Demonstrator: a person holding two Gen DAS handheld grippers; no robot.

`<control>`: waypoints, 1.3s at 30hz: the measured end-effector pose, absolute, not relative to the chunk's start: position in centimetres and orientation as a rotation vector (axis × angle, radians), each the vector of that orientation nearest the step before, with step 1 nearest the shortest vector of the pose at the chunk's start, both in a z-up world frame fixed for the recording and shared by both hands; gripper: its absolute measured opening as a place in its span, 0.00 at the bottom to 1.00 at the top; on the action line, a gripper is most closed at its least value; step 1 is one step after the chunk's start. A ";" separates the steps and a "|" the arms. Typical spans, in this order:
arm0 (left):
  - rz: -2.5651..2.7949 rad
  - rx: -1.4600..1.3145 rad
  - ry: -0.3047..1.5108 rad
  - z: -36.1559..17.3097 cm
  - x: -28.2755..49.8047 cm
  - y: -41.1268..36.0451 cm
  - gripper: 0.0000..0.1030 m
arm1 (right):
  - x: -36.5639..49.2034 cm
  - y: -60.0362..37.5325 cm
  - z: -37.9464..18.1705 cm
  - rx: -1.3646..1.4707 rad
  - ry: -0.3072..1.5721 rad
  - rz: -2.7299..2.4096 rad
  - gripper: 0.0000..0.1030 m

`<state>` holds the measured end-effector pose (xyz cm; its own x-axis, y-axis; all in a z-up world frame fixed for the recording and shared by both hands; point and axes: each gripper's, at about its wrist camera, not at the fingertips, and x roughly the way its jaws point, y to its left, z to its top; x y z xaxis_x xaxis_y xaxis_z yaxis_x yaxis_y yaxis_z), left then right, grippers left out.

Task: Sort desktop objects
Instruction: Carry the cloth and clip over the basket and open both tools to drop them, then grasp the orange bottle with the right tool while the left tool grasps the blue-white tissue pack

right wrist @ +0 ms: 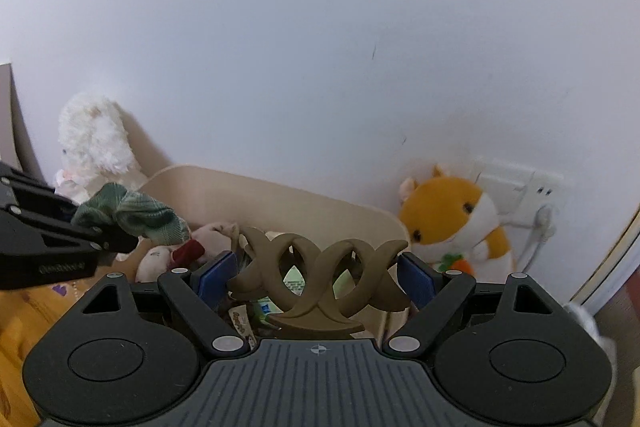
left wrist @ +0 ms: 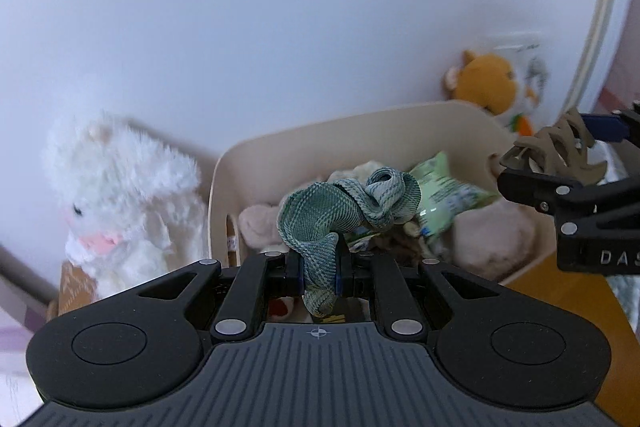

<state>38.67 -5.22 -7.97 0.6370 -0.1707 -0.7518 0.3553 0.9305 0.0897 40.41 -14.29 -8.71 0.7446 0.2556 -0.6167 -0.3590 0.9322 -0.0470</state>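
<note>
1. The left gripper is clamped tight on a green plaid scrunchie; its jaws stand almost together, with the fabric pinched between them and the rest of the ruffled loop bulging up and forward.
2. Seen from the right wrist, the same scrunchie hangs at the tip of the left gripper, above the near left corner of the bin.
3. The right gripper holds a brown hair claw clip crosswise between its blue pads; the jaws stand wide, each pad pressing on one end of the clip.
4. In the left wrist view the claw clip and the right gripper show at the right edge, near the bin's right rim.
5. The beige storage bin stands against a pale wall, just ahead of both grippers. Inside lie pale plush toys and a light green packet.
6. A white fluffy plush sits to the left of the bin, against the wall.
7. An orange hamster plush holding a small carrot sits to the right of the bin, just beside a white wall socket with a plug in it.
8. An orange cloth shows at the lower left of the right wrist view.
</note>
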 end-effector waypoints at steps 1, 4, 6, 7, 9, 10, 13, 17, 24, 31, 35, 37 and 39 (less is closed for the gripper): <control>-0.289 0.232 0.847 -8.5 39.1 -5.2 0.12 | 40.8 -14.1 -9.3 -0.158 0.661 0.336 0.83; -0.264 0.195 0.896 -9.9 40.3 -4.8 0.12 | 41.7 -13.5 -11.0 -0.145 0.699 0.325 0.83; -0.242 0.155 0.920 -10.4 41.0 -4.4 0.13 | 42.1 -13.2 -11.7 -0.150 0.708 0.316 0.83; -0.234 0.130 0.928 -10.5 41.2 -4.1 0.13 | 42.1 -13.2 -12.0 -0.153 0.709 0.314 0.83; -0.228 0.094 0.932 -10.4 41.3 -3.8 0.27 | 42.3 -12.9 -12.4 -0.163 0.713 0.317 0.87; -0.229 0.090 0.933 -10.3 41.4 -3.7 0.43 | 42.2 -12.9 -12.5 -0.167 0.712 0.320 0.87; -0.213 0.121 0.878 -9.7 40.7 -3.6 0.67 | 41.7 -13.0 -12.4 -0.194 0.686 0.335 0.93; -0.234 0.141 0.865 -9.3 40.2 -3.2 0.69 | 40.7 -13.8 -11.6 -0.210 0.645 0.350 1.00; -0.313 0.197 0.879 -8.8 37.8 -3.0 0.69 | 37.2 -15.6 -10.0 -0.169 0.595 0.408 1.00; -0.411 0.291 0.868 -9.1 33.2 -1.5 0.77 | 32.7 -17.9 -10.3 -0.152 0.598 0.449 1.00; -0.452 0.363 0.913 -10.7 30.6 -0.2 0.77 | 30.2 -18.9 -11.4 -0.170 0.621 0.468 1.00; -0.454 0.377 0.927 -11.6 29.5 0.6 0.77 | 29.0 -19.0 -12.0 -0.195 0.637 0.481 1.00; -0.457 0.366 0.954 -12.6 28.2 1.6 0.77 | 27.9 -19.2 -12.9 -0.203 0.658 0.502 1.00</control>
<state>28.25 1.59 -12.60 0.4966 -0.2102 -0.8422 0.5240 0.8461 0.0979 27.95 -19.19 -12.88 0.6775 0.3807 -0.6293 -0.5064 0.8620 -0.0238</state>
